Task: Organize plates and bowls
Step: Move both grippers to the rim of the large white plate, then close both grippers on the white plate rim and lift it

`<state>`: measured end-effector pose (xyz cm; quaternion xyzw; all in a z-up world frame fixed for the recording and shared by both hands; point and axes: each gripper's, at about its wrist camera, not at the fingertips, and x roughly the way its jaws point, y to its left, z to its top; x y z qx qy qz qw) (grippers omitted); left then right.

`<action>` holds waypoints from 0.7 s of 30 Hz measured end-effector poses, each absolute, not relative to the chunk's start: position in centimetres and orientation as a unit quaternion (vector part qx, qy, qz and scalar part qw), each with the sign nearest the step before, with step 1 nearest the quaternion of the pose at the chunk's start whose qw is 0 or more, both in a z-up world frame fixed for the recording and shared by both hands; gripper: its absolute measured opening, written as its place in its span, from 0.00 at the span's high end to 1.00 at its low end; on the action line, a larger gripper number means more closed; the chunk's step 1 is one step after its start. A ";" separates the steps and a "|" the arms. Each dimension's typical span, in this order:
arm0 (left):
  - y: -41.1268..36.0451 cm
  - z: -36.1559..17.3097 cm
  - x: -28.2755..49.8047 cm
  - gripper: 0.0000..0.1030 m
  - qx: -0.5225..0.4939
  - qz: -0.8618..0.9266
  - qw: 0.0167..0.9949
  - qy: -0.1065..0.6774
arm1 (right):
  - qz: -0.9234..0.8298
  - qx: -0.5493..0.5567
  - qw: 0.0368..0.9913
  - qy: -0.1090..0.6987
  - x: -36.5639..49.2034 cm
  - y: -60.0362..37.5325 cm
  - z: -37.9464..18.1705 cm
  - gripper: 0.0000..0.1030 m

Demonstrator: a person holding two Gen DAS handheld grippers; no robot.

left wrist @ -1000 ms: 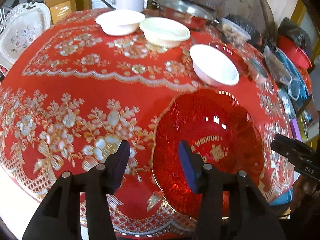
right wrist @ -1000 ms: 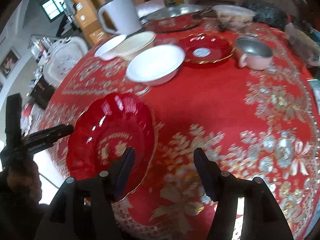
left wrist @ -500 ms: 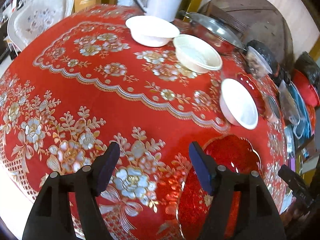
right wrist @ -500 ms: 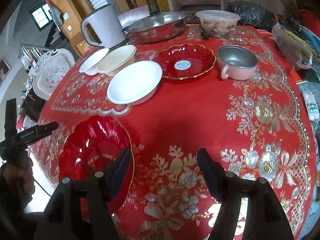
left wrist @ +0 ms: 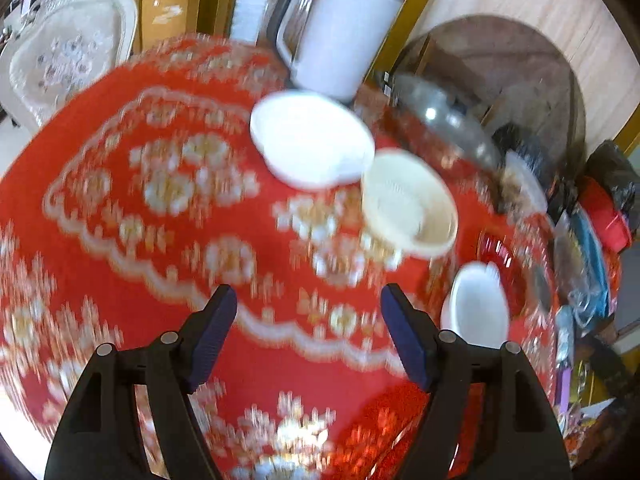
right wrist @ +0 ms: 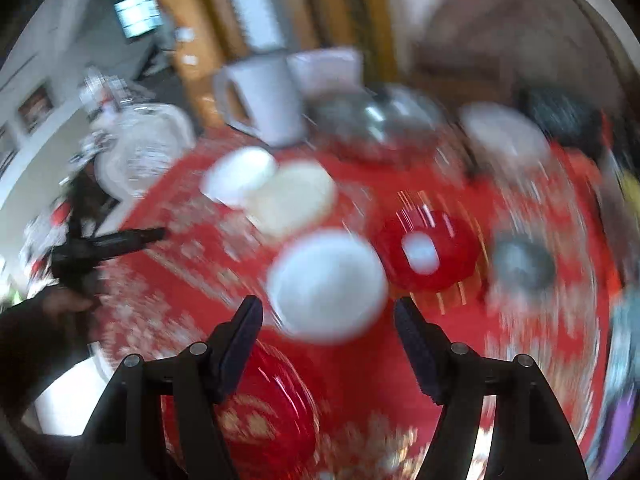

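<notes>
Both views are blurred by motion. My left gripper (left wrist: 308,308) hangs open and empty over the red tablecloth (left wrist: 120,248). Beyond it sit a white bowl (left wrist: 310,140), a cream bowl (left wrist: 408,204) and another white bowl (left wrist: 476,304) at the right. My right gripper (right wrist: 328,320) is open and empty too, with a white bowl (right wrist: 326,284) just past its tips. A red glass plate (right wrist: 264,408) lies under its left finger, and a second red plate (right wrist: 428,252) sits farther right. The left gripper (right wrist: 158,234) shows at that view's left edge, held by a hand.
A white jug (left wrist: 336,36) and a steel pan (left wrist: 444,124) stand at the table's far side. A grey cup (right wrist: 520,264) sits right of the far red plate. Bags and clutter (left wrist: 600,216) crowd the right edge. An ornate white tray (left wrist: 68,60) lies off the table, left.
Both grippers have swung up and forward, away from the near red plate. The left one now faces the far bowls; the right one has closed in on the nearest white bowl.
</notes>
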<state>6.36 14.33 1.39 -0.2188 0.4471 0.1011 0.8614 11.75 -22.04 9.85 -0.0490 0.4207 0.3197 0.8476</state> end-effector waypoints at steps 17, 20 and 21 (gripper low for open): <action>23.5 -1.6 16.5 0.28 -0.213 0.145 0.846 0.466 | 0.409 -0.152 0.823 0.363 28.6 -3.5 14.5 0.24; 23.2 -2.7 16.8 0.28 -0.220 0.139 0.841 0.474 | 0.417 -0.155 0.808 0.386 29.9 0.0 10.7 0.25; 23.0 -3.0 17.0 0.28 -0.218 0.138 0.841 0.476 | 0.422 -0.162 0.801 0.393 30.2 1.4 9.2 0.26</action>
